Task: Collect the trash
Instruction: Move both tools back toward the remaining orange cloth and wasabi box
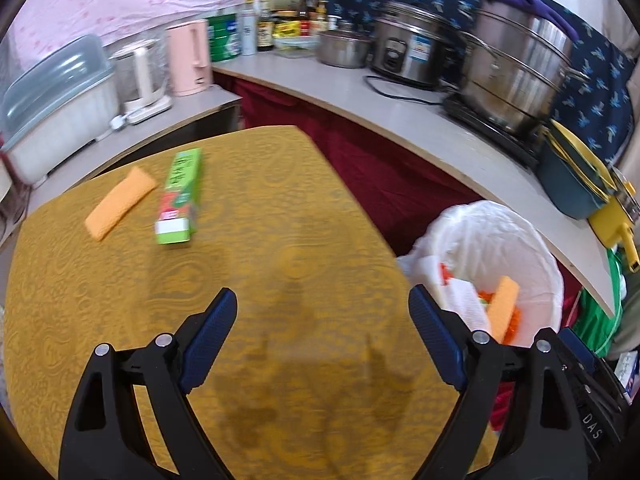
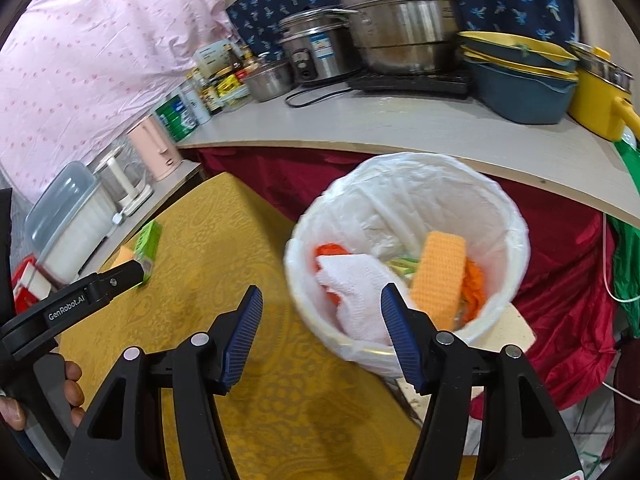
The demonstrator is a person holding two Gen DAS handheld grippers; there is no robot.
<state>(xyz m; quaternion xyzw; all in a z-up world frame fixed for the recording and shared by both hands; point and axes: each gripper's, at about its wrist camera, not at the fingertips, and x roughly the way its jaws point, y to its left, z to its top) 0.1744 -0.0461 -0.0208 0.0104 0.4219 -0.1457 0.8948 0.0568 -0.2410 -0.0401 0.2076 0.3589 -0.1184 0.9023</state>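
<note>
An orange sponge (image 1: 120,203) and a green box (image 1: 179,199) lie on the yellow table (image 1: 260,220) at the far left. A white-lined trash bin (image 2: 500,216) stands off the table's right edge. It holds an orange sponge (image 2: 440,276), white paper (image 2: 356,292) and orange scraps. The bin also shows in the left wrist view (image 1: 532,256). My left gripper (image 1: 322,300) is open and empty over the table. My right gripper (image 2: 322,304) is open and empty, at the bin's near rim.
A counter (image 1: 400,120) curves behind with steel pots (image 1: 516,76), a rice cooker (image 1: 408,54), bottles, a pink kettle (image 1: 188,58) and blue and yellow basins (image 2: 520,80). A red cloth (image 2: 560,320) hangs below the counter.
</note>
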